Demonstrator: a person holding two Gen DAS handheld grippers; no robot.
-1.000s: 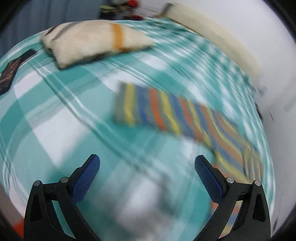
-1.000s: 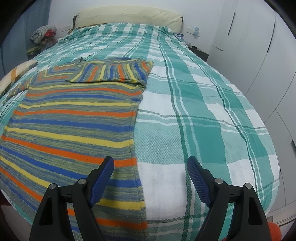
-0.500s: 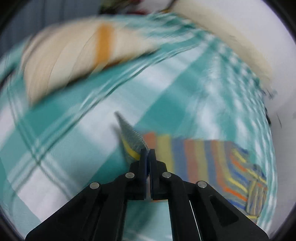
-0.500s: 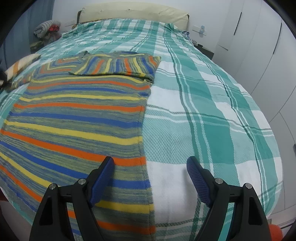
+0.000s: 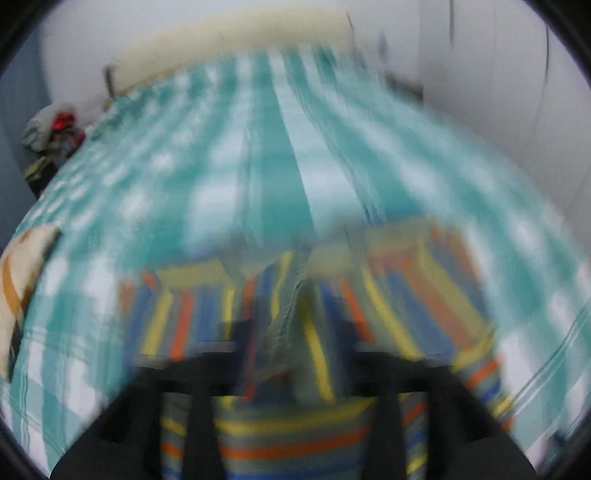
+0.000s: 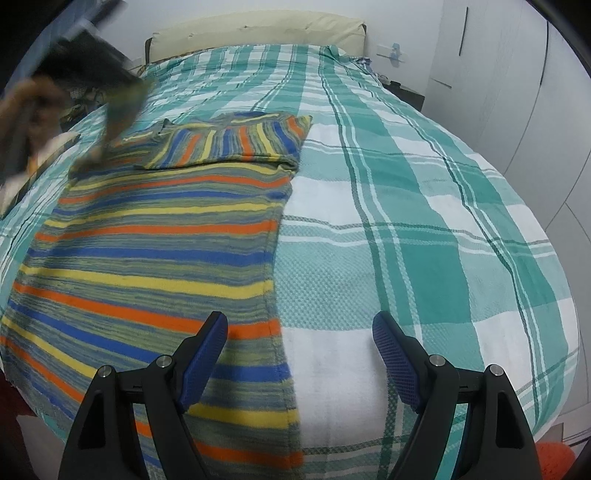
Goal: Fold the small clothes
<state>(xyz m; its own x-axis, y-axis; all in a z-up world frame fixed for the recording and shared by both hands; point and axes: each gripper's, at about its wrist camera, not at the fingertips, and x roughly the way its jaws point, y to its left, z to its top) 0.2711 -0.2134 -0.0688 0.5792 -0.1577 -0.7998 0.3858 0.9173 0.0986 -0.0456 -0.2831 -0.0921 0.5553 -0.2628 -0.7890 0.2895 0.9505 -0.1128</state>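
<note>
A striped sweater [image 6: 155,236] in blue, orange, yellow and grey lies flat on the bed. One sleeve [image 6: 236,142] is folded across its chest. My left gripper [image 5: 291,332] is blurred with motion above the sweater's top. Its jaws are opening, and a ridge of the other sleeve [image 5: 288,314] stands between them without the pads pressing on it. In the right wrist view this left gripper [image 6: 85,55] is a dark blur at the upper left, with the sleeve [image 6: 122,107] trailing below it. My right gripper [image 6: 299,332] is open and holds nothing, over the sweater's right edge near the hem.
The bed has a green and white plaid cover [image 6: 424,206] and a cream headboard [image 6: 258,33]. White wardrobe doors [image 6: 517,74] stand at the right. A cream pillow [image 5: 18,280] lies at the left edge and a pile of clothes [image 5: 51,129] sits beyond it.
My left gripper shut on the end of the outstretched sleeve, then swung it in over the sweater, and its jaws have parted again. The right gripper has kept still.
</note>
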